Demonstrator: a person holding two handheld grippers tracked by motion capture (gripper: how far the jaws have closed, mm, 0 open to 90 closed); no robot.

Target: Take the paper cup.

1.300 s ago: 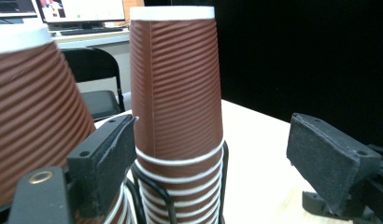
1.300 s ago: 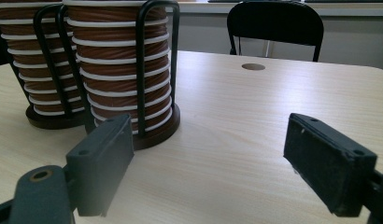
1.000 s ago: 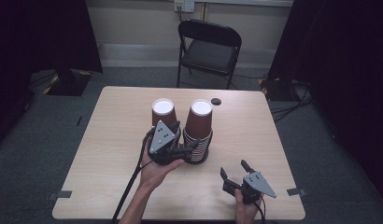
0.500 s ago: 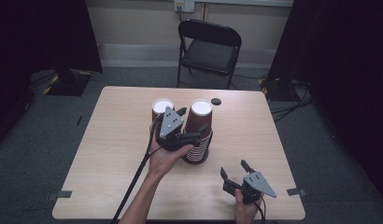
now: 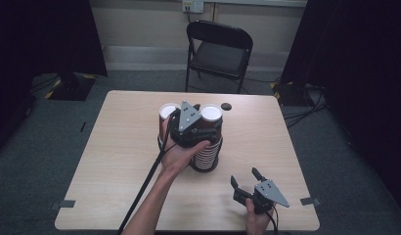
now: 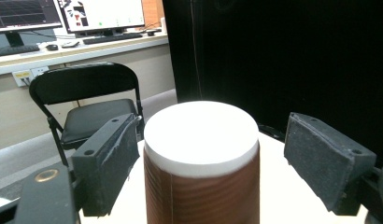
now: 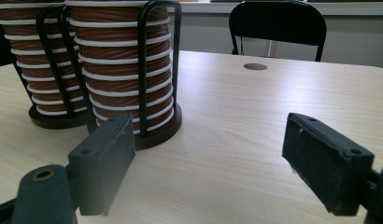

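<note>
Pale wood counter (image 5: 115, 161) on grey carpet, dark curtains either side. Near edge: right gripper (image 5: 247, 182) resting low, jaws spread and empty. Its own view looks across the counter at two wire racks of stacked brown cups (image 7: 126, 70). Centre: left gripper (image 6: 203, 163), jaws parted on either side of the top cup (image 6: 201, 158), not visibly touching it. Beyond, the left gripper view shows a folding chair (image 6: 87, 107) and monitors (image 6: 63, 14).

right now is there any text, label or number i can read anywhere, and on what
None can be read.
Monitors behind the chair: charts and windows, text too small and blurred.
Brown cup between the left claw's jaws: no print visible.
Cup stacks in wire racks: no print visible.
</note>
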